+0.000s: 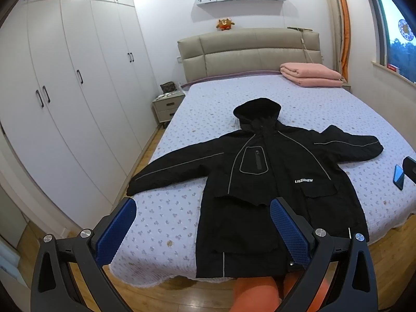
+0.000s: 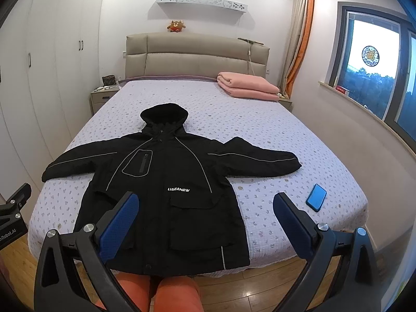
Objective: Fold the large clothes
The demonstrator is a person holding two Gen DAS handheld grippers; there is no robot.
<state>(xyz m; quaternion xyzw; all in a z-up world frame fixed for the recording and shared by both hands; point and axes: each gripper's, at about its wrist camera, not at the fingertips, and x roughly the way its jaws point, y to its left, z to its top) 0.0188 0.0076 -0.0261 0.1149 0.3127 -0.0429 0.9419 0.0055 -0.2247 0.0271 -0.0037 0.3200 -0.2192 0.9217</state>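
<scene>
A large black hooded jacket point(image 1: 273, 182) lies flat, front up, on the bed point(image 1: 197, 109), both sleeves spread out sideways and the hem at the foot edge. It also shows in the right wrist view point(image 2: 166, 182). My left gripper point(image 1: 202, 208) is open and empty, held above the foot of the bed over the jacket's lower left side. My right gripper point(image 2: 205, 202) is open and empty, held above the jacket's lower right side. Neither gripper touches the cloth.
A blue phone point(image 2: 316, 197) lies on the bed to the right of the jacket. A folded pink blanket point(image 2: 247, 85) sits by the headboard. Wardrobes point(image 1: 65, 104) line the left wall. A nightstand point(image 1: 167, 104) stands beside the bed. The person's orange-clad legs point(image 2: 156, 291) are at the foot.
</scene>
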